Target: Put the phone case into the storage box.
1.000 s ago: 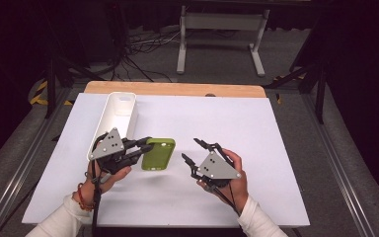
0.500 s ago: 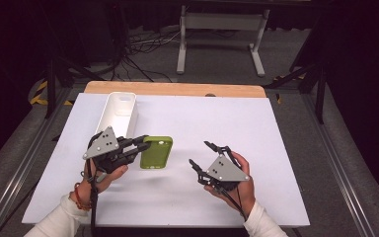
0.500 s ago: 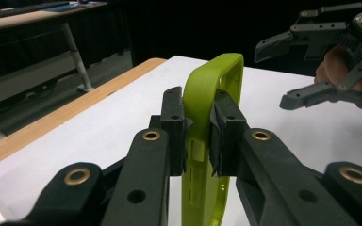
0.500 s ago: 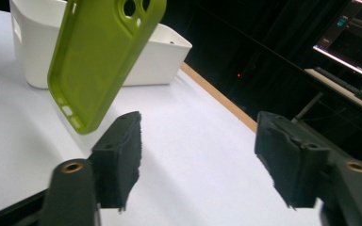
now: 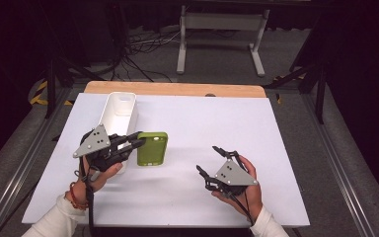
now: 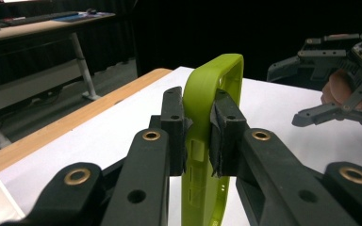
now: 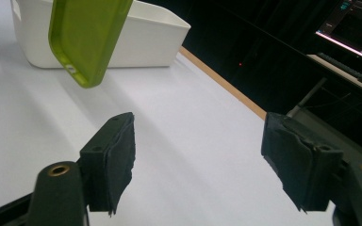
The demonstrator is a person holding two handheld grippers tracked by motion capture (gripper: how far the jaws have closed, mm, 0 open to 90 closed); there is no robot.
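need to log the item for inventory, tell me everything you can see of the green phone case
The green phone case is a lime, soft-looking rubbery shell with rounded corners, a raised rim and small slots along one edge. It is empty, with no phone in it. The left gripper clamps its rim at one side and holds it off the white table, beside the white bin.

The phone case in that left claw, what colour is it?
The phone case is yellow-green, clearest in the left gripper view.

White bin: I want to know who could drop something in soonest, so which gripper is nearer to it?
Left. The left gripper, clamped on the green phone case, sits right beside the white bin; the right gripper, jaws apart, is well off toward the table's other side.
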